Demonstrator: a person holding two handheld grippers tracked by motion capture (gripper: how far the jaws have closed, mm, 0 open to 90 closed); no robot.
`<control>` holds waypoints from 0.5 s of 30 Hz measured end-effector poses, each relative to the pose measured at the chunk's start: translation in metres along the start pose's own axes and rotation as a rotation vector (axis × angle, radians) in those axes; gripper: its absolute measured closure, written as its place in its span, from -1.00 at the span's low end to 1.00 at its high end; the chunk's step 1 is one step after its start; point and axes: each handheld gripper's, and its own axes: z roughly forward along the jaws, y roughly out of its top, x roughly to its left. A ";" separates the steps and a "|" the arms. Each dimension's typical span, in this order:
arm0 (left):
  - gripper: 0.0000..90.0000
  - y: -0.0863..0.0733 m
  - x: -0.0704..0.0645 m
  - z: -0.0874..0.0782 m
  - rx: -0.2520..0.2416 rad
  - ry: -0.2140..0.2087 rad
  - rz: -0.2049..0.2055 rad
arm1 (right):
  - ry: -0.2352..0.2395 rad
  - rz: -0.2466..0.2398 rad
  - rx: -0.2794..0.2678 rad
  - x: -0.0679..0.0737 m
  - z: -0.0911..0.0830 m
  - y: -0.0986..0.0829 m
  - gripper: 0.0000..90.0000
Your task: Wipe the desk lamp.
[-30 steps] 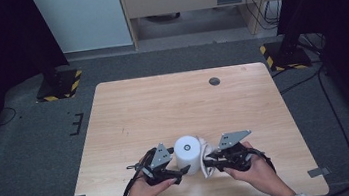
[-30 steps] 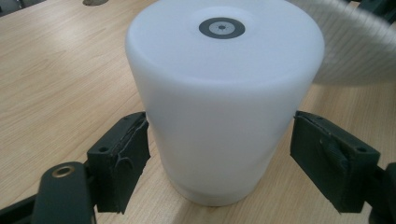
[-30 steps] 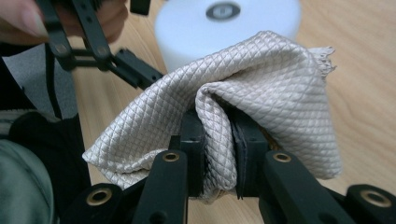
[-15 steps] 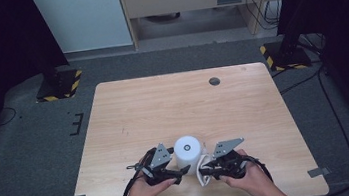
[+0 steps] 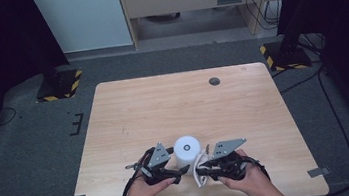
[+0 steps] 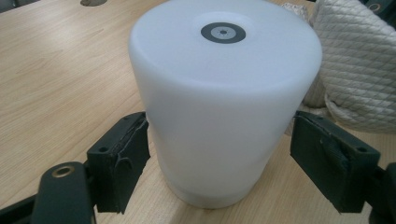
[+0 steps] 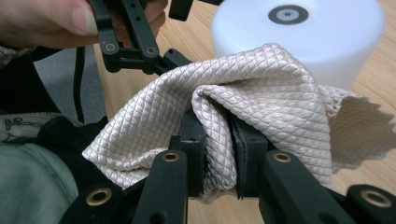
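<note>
Presently, a white canister [image 6: 224,107] stands upright on the tabletop [image 5: 173,103] near its front edge, flanked by the left gripper [image 6: 219,158], whose fingers [image 6: 123,161] are spread wide and seemingly not touching it. A quilted cloth [image 7: 224,107] is pinched in the right gripper [image 7: 219,158] against the canister's side. Steadying the canister before wiping is advised; its contents cannot be seen.

Above me, one camera looks down on the worktop [image 5: 163,104]; my two gripper cameras sit close, both sharing the white cylinder [image 6: 224,102].
</note>
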 end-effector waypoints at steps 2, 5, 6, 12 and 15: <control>-0.57 0.001 0.001 -0.003 -0.011 -0.010 -0.005 | -0.001 -0.003 0.001 0.000 0.001 0.000 0.71; -0.59 0.002 0.001 -0.009 -0.032 -0.020 -0.015 | -0.004 -0.004 0.002 -0.001 0.000 0.000 0.71; -0.60 0.003 0.002 -0.011 -0.033 -0.024 -0.014 | -0.007 -0.005 0.001 -0.002 -0.001 -0.001 0.71; -0.61 0.015 0.005 -0.023 -0.086 -0.035 -0.040 | -0.019 0.000 -0.001 -0.004 -0.003 -0.002 0.71; -0.59 0.027 0.007 -0.029 -0.105 -0.035 -0.035 | -0.021 0.001 0.001 -0.005 -0.003 -0.002 0.71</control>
